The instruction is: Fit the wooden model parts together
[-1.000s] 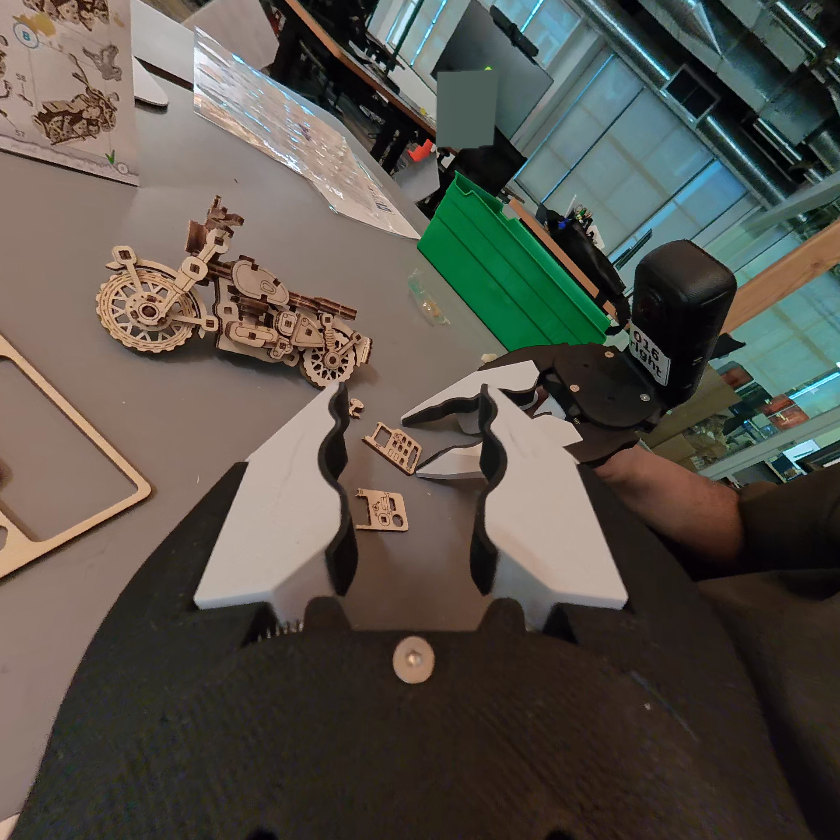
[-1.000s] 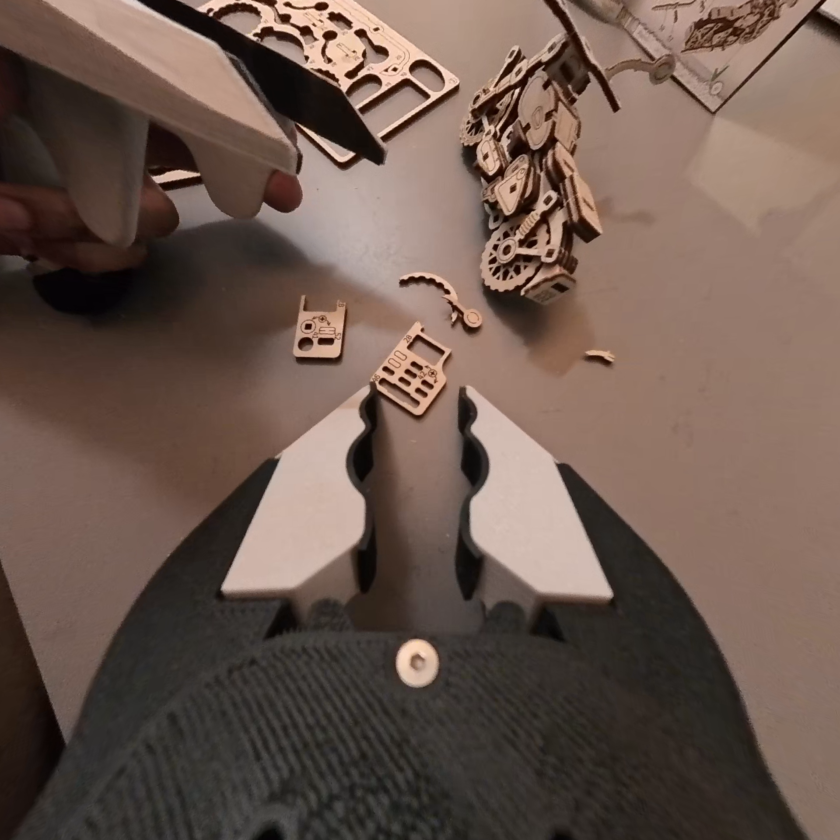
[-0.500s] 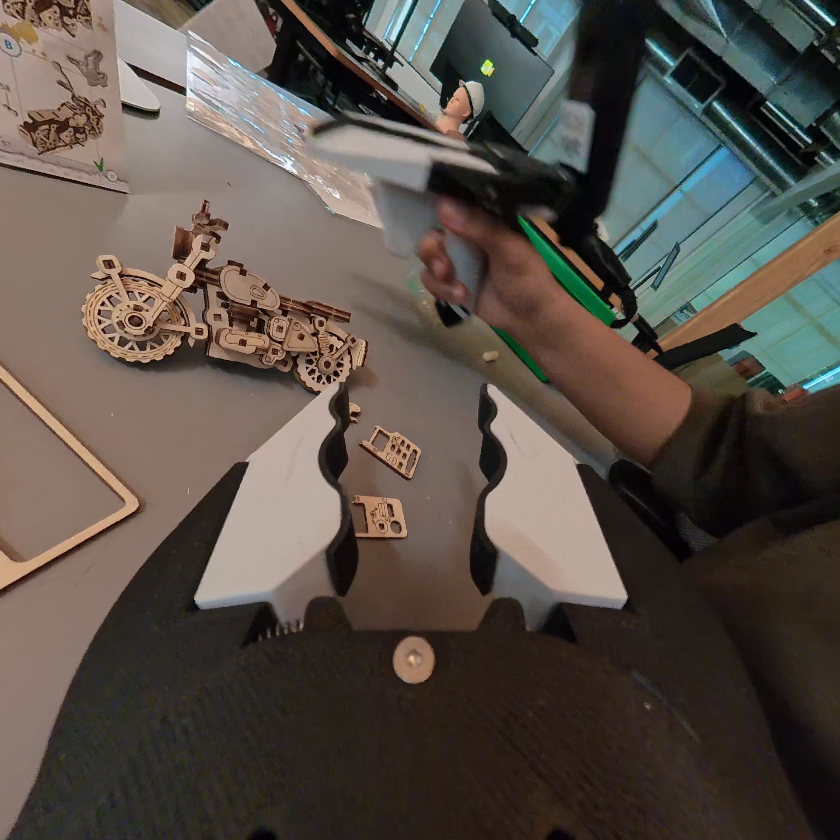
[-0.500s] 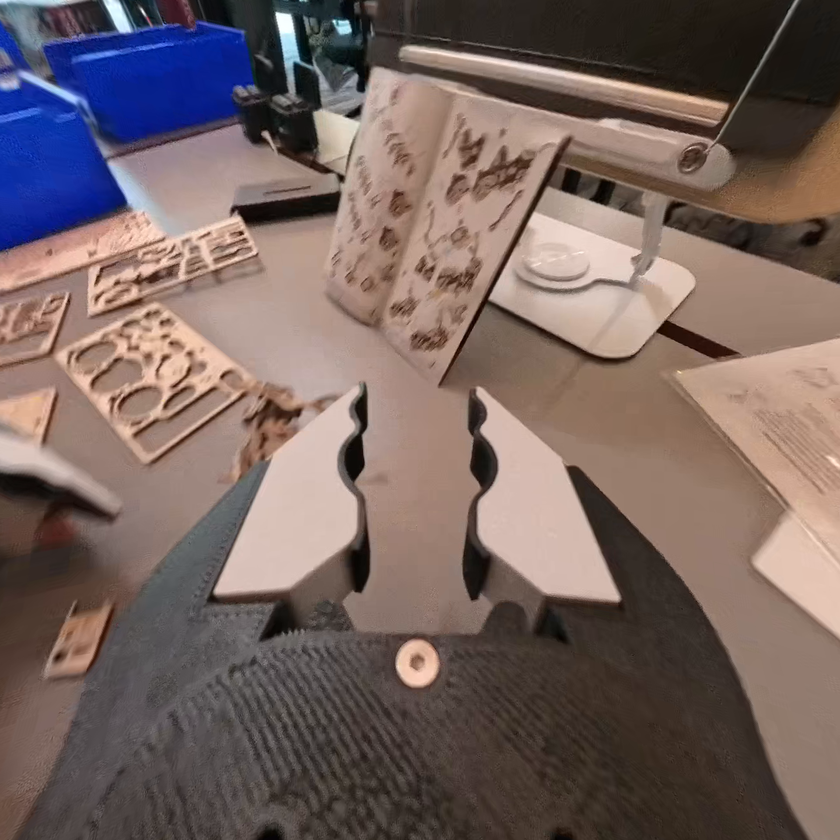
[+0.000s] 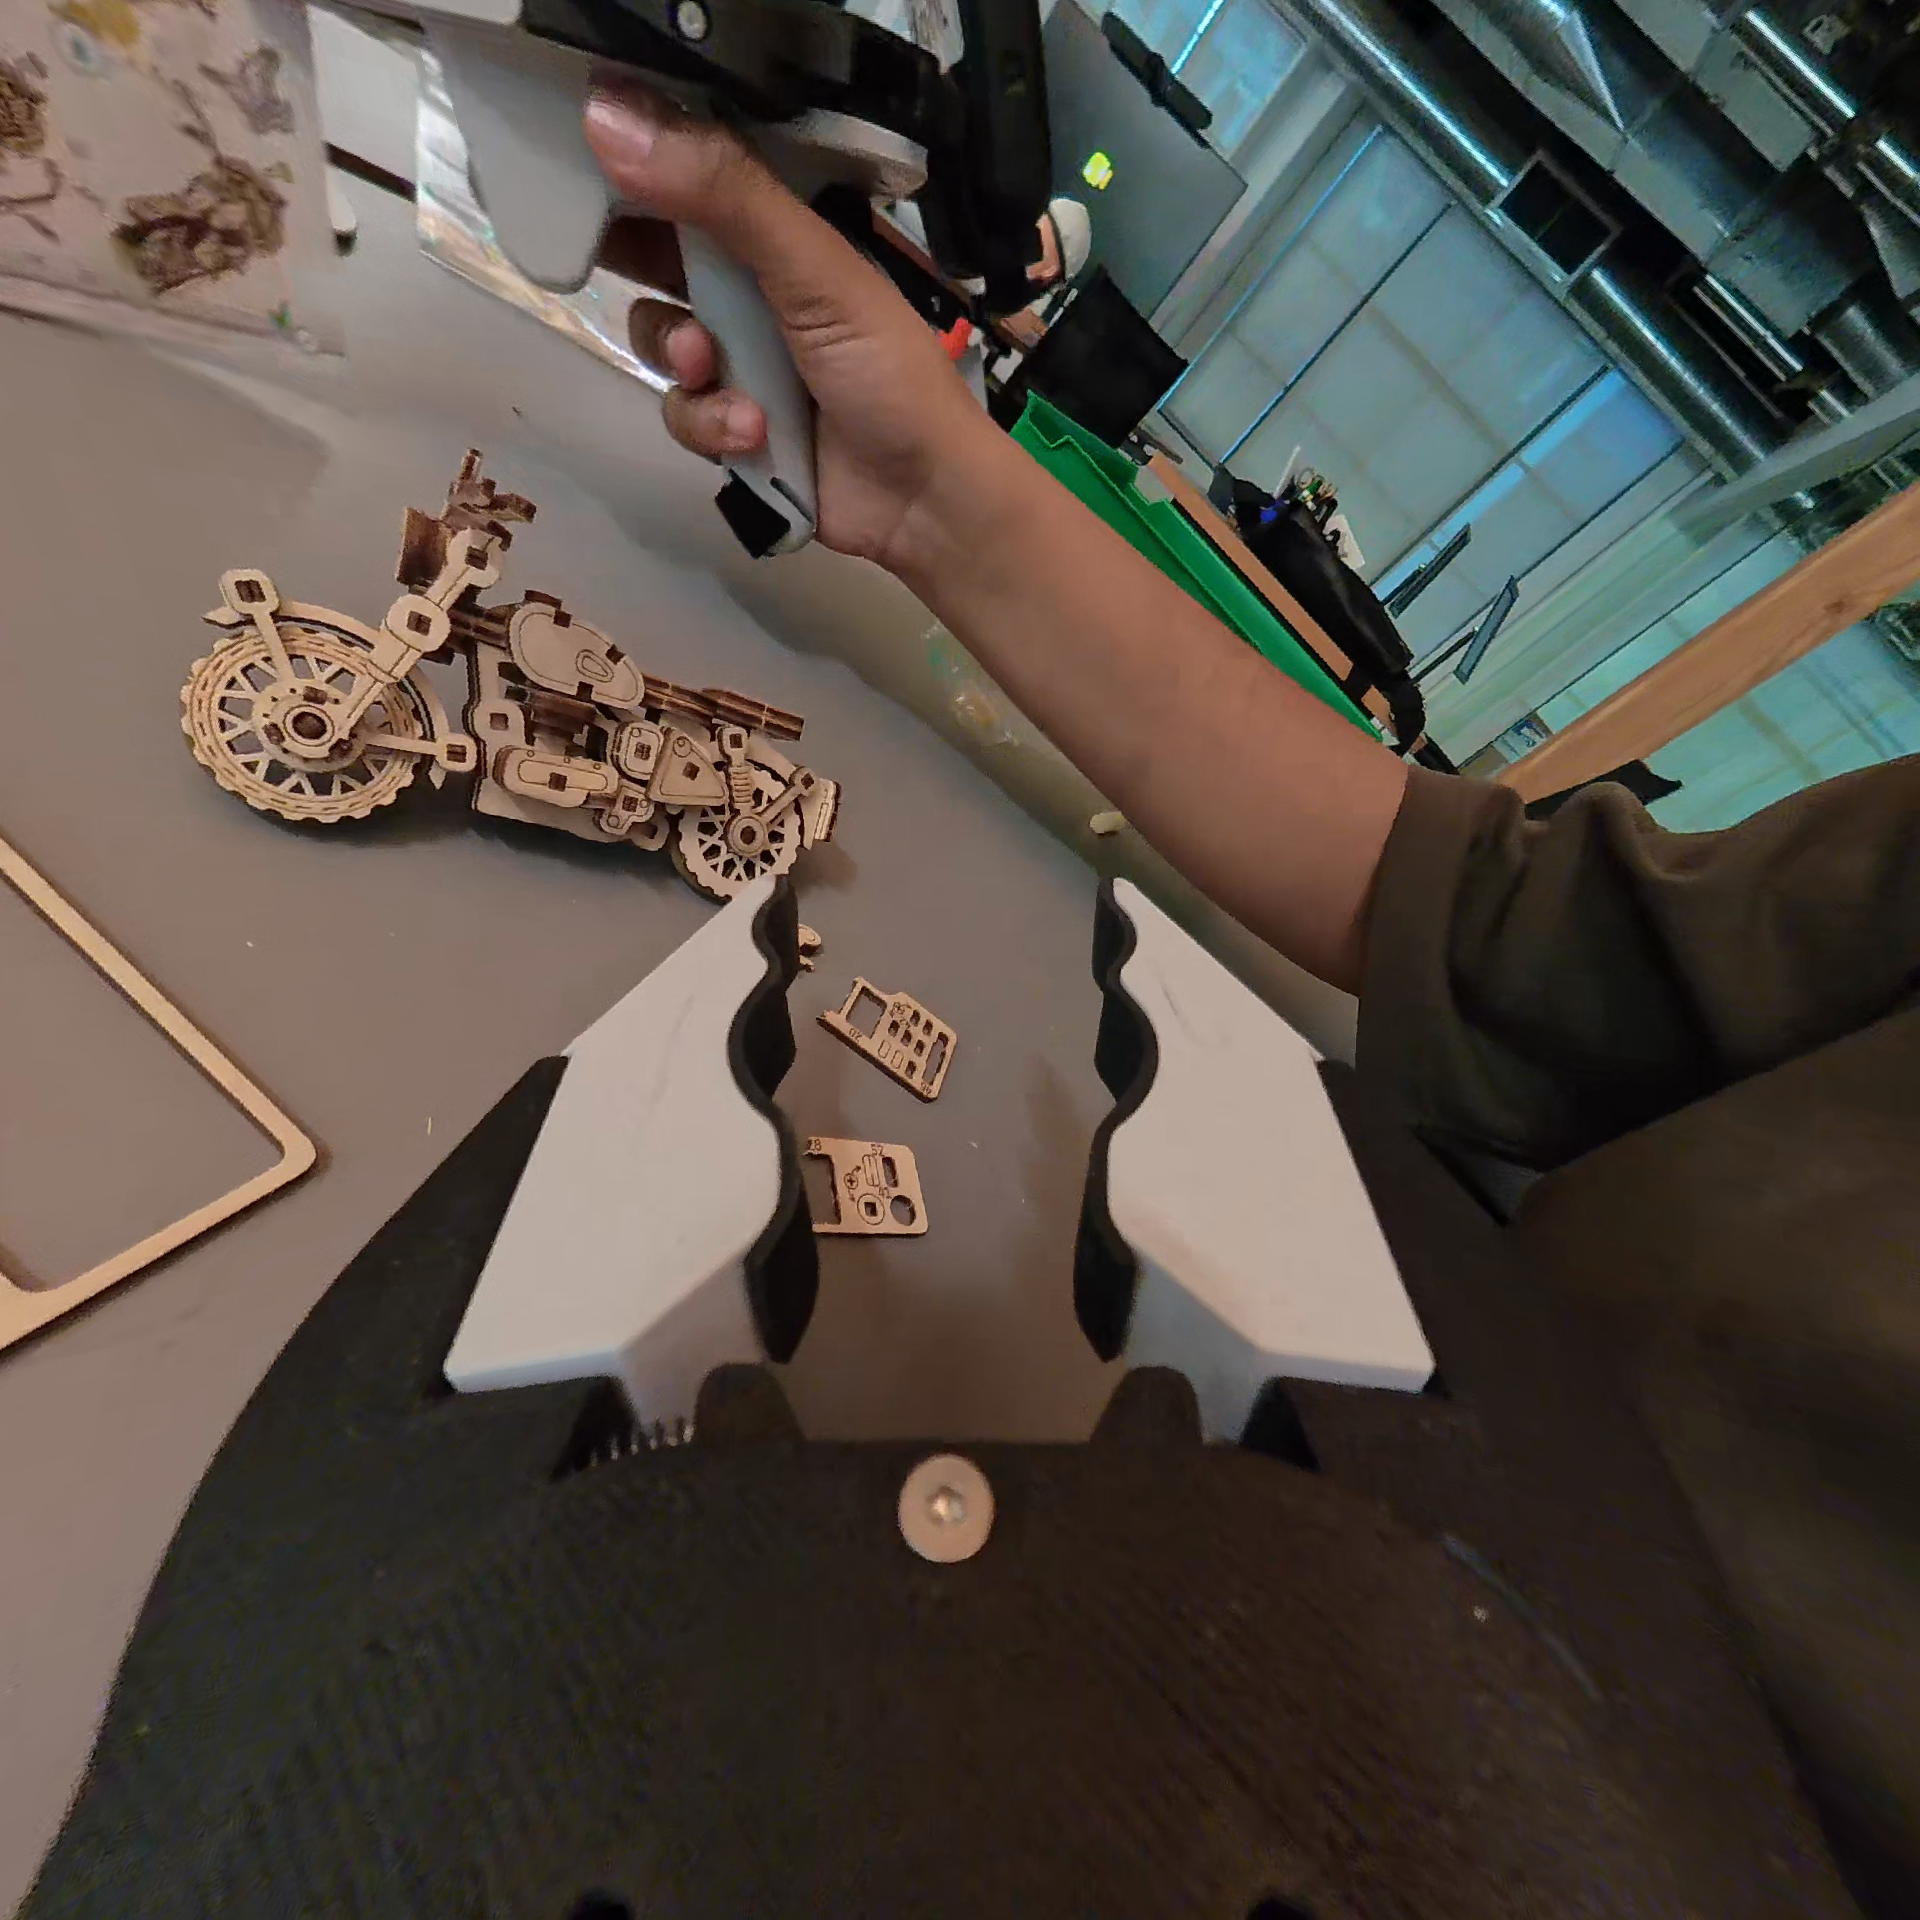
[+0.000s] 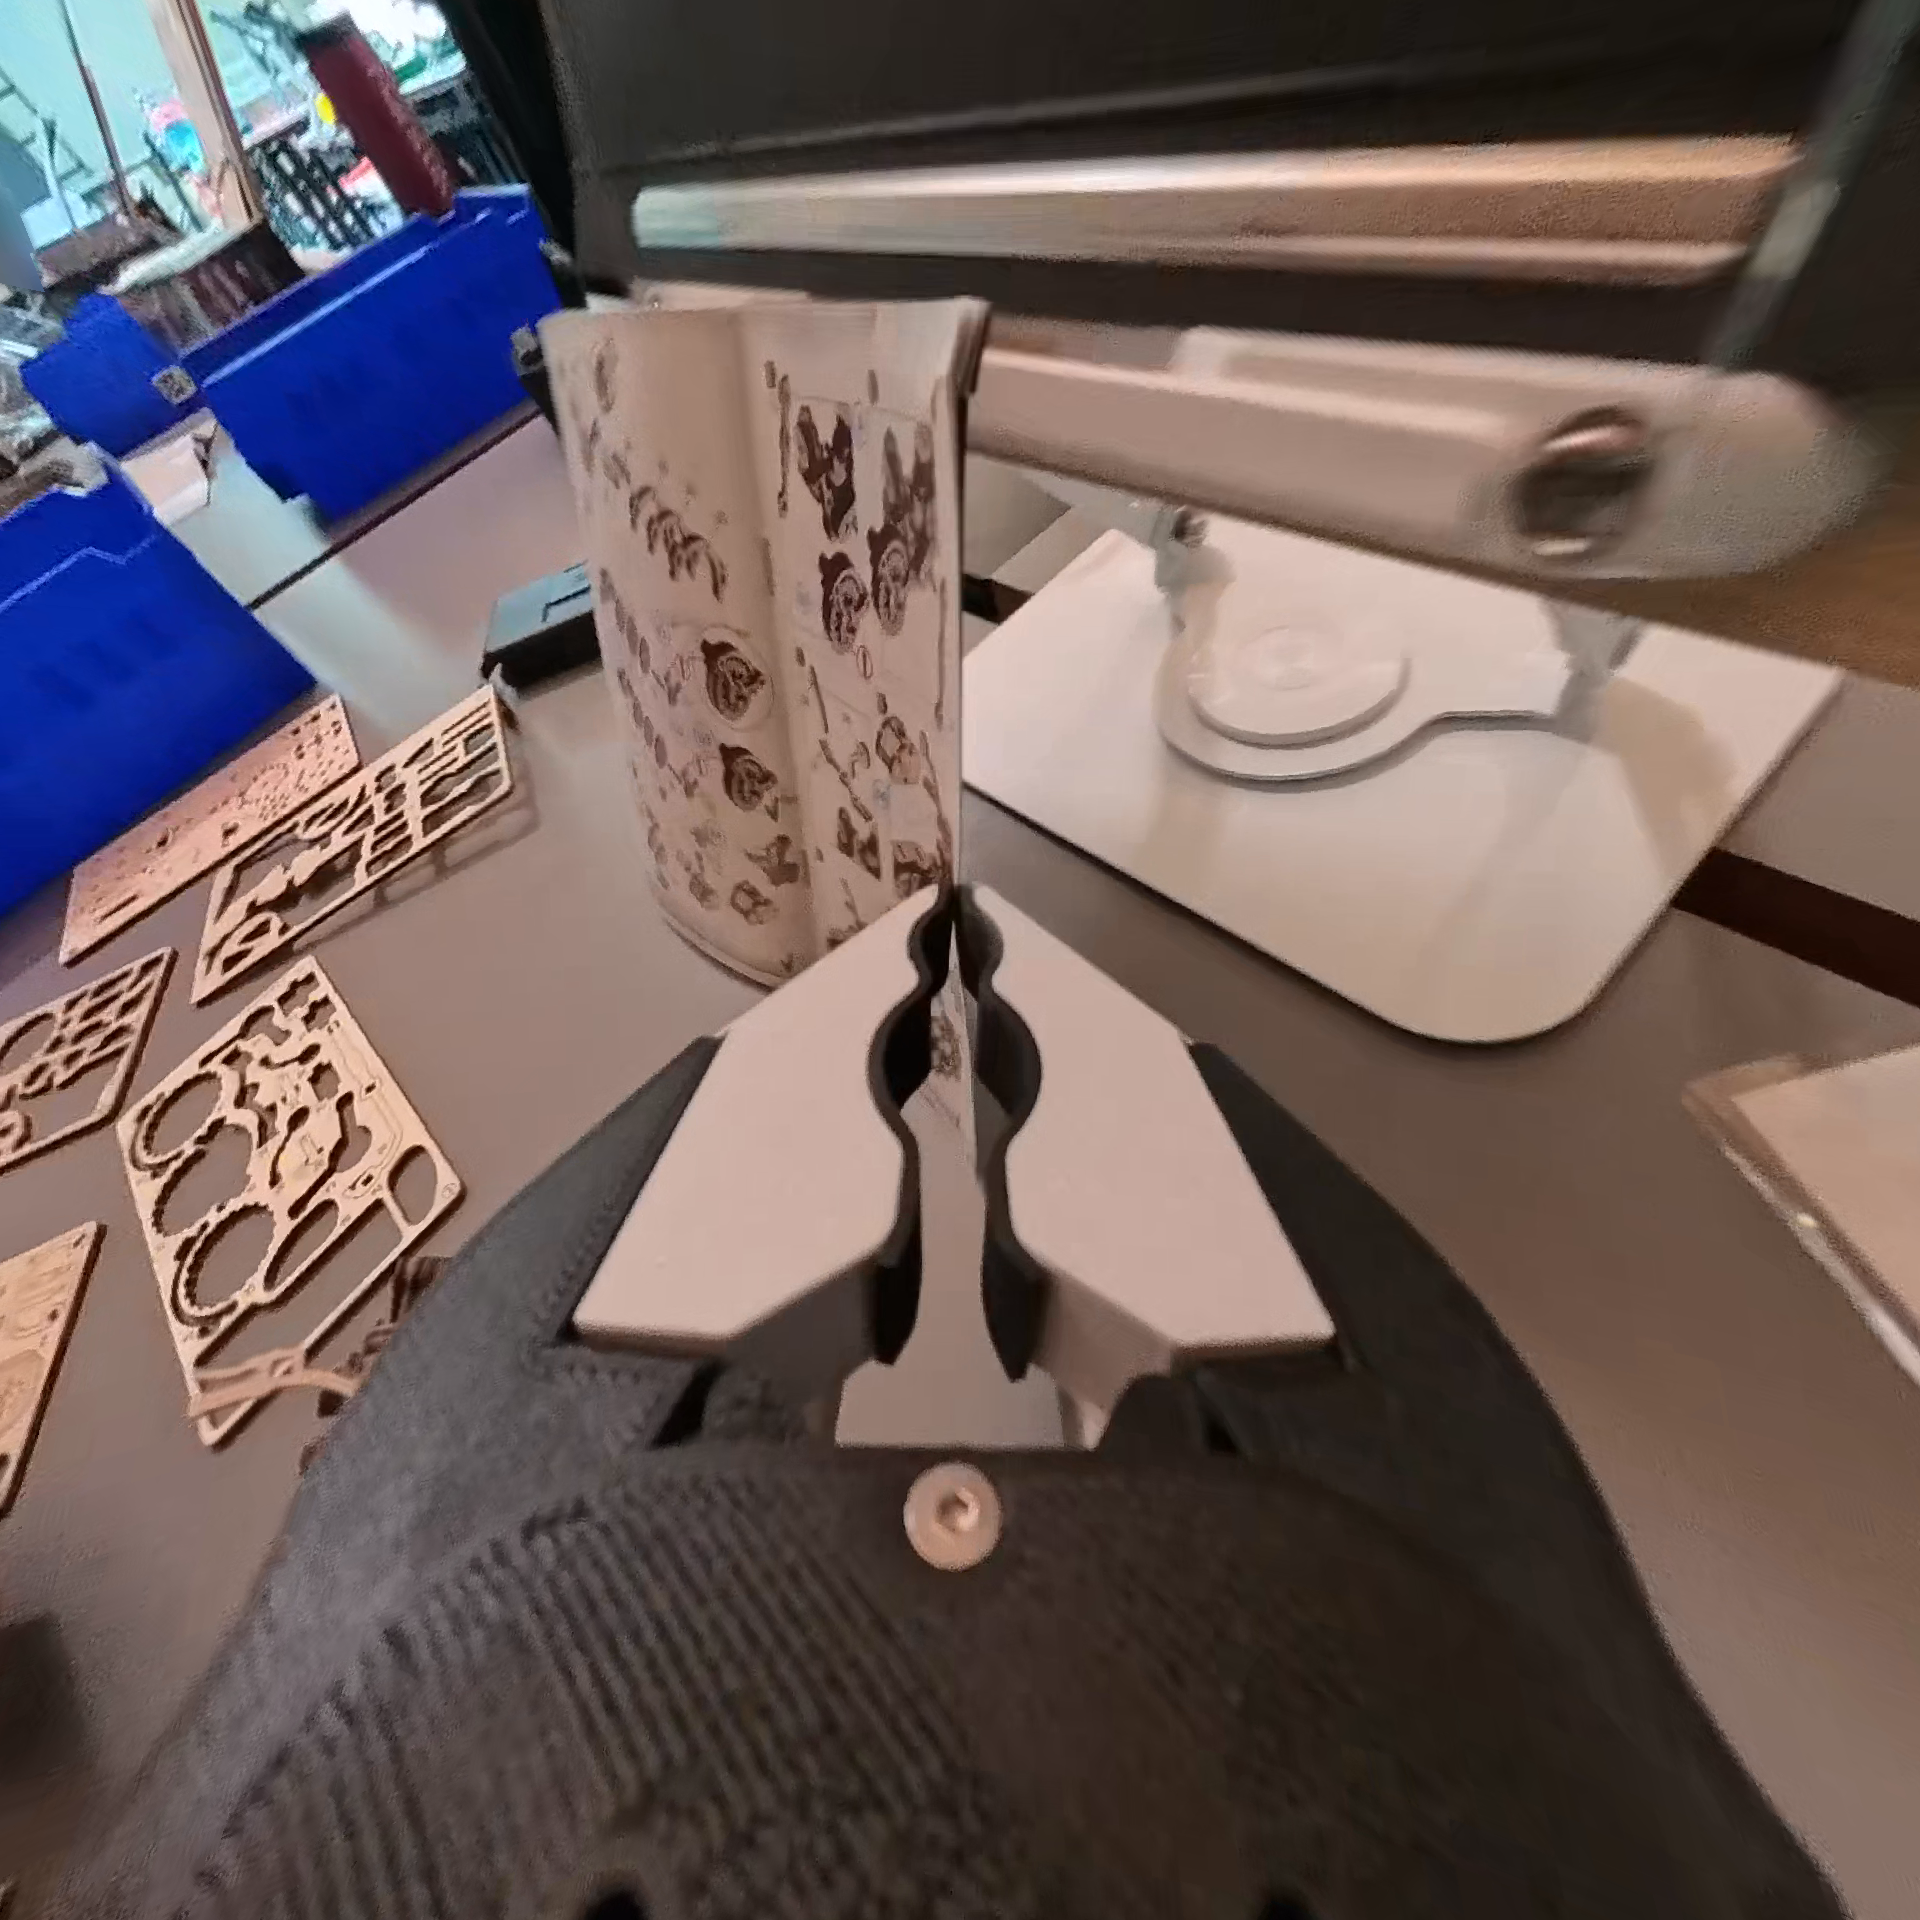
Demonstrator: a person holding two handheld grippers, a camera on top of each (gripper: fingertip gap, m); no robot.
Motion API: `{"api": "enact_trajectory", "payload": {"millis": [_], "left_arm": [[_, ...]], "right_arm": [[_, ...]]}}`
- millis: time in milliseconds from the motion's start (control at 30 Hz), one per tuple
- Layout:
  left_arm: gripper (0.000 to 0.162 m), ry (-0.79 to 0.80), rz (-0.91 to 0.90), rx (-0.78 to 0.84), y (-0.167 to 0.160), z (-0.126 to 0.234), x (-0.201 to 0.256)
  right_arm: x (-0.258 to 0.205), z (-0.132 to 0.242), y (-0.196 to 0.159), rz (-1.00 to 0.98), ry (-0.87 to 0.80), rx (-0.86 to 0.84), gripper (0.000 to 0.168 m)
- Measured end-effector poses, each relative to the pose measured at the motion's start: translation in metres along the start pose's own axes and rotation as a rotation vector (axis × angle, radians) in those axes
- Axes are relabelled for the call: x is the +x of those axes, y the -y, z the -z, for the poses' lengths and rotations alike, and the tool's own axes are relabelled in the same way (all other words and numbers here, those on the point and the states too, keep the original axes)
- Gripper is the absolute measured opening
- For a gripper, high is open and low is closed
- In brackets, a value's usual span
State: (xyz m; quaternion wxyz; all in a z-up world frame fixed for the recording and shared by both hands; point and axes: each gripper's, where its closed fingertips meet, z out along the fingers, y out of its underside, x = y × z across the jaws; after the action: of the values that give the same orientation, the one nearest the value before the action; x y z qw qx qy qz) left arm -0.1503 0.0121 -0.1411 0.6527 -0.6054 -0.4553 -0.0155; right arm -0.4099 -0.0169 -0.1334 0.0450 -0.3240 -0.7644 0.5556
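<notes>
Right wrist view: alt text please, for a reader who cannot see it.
The right gripper is closed on the page edge of an open instruction booklet standing on a grey table. Punched-out wooden part sheets lie left; blue bins sit behind.

Grey desk [image 5: 187, 436]. Green bin [image 5: 1195, 561] at its far edge, windows [image 5: 1455, 343] and ceiling ducts [image 5: 1714, 156] behind. Other side: blue bins [image 6: 343, 343] along the back, white monitor stand base [image 6: 1455, 831] on the desk, clear plastic sheet [image 6: 1849, 1174] at the right edge.
</notes>
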Motion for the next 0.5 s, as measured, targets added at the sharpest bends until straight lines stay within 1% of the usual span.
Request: {"api": "enact_trajectory", "payload": {"millis": [100, 200, 233, 367, 500], "left_arm": [[0.055, 0.001, -0.010, 0.000, 0.000, 0.000, 0.001], [0.055, 0.005, -0.026, -0.008, -0.001, -0.001, 0.002], [0.055, 0.007, -0.032, -0.011, -0.002, -0.001, 0.003], [0.055, 0.009, -0.038, -0.018, -0.003, -0.002, 0.003], [0.055, 0.007, -0.019, -0.014, -0.002, -0.002, 0.002]], "right_arm": [[0.017, 0.015, 0.005, -0.040, -0.014, 0.023, 0.000], [0.028, 0.021, 0.000, -0.083, -0.006, 0.023, 0.000], [0.030, 0.021, -0.003, -0.094, -0.012, 0.026, 0.003], [0.029, 0.023, -0.005, -0.113, 0.010, 0.046, 0.002], [0.021, 0.025, -0.006, -0.122, 0.057, 0.023, 0.000]]}}
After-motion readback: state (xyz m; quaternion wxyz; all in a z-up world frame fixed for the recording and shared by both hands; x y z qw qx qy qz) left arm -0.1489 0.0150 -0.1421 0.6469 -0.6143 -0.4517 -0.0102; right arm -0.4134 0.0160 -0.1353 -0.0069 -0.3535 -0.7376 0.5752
